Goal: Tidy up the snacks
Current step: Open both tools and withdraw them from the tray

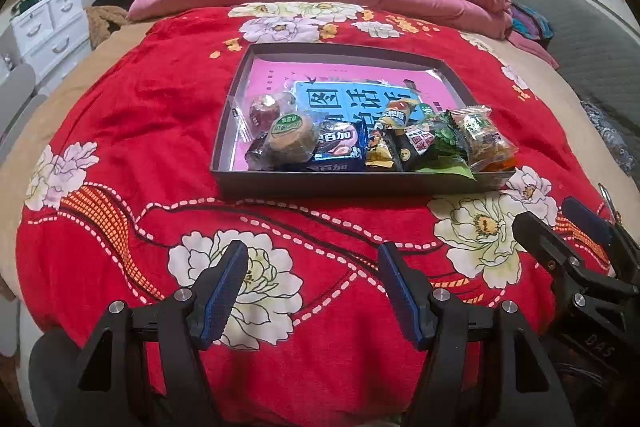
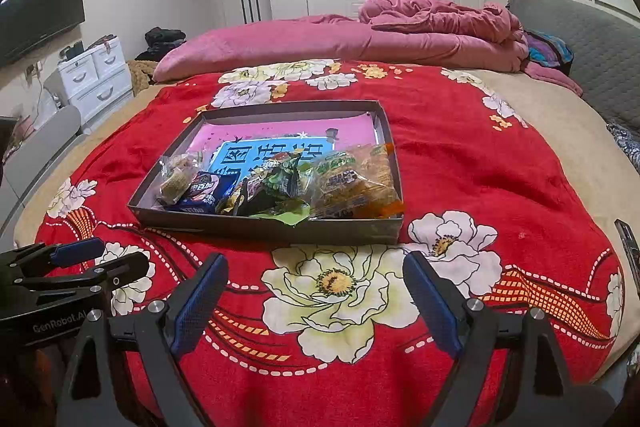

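The left claw (image 1: 312,291) stands wide open, holding nothing, above the red flowered blanket (image 1: 132,131) on the bed. The right claw (image 2: 316,303) gapes equally wide and empty, level beside it, both aimed at the shallow dark box (image 1: 320,187). The wrapped snacks (image 1: 376,143) lie crowded along the box's near wall, well ahead of both claws.
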`<move>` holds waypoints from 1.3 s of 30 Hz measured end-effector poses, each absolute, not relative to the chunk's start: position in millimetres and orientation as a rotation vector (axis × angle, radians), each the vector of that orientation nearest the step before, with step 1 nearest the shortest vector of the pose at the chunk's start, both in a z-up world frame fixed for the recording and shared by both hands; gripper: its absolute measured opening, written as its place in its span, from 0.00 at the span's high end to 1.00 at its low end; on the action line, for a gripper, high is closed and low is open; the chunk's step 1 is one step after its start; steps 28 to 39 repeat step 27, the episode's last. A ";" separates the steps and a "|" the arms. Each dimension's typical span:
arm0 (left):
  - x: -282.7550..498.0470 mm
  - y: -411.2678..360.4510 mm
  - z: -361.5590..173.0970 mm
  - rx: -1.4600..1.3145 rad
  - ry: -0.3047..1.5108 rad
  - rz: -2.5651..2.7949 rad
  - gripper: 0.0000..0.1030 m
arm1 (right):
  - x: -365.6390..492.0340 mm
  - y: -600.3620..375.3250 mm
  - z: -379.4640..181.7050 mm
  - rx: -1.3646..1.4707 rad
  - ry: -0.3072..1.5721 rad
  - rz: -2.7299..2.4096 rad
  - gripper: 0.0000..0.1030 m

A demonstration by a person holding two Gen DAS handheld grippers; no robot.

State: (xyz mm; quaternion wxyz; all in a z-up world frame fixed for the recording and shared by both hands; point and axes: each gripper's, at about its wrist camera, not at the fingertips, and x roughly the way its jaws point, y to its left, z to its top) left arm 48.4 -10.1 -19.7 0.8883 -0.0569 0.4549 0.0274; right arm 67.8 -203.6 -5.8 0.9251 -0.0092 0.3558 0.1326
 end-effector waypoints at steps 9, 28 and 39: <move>47.9 -11.5 -19.6 -0.115 0.941 0.038 0.33 | 68.1 -206.1 -6.7 -0.014 0.727 0.263 0.14; 65.9 24.4 -17.9 -0.202 0.881 0.053 0.33 | 96.1 -241.1 -15.5 0.080 0.757 0.153 0.14; 65.9 24.4 -17.9 -0.202 0.881 0.053 0.33 | 96.1 -241.1 -15.5 0.080 0.757 0.153 0.14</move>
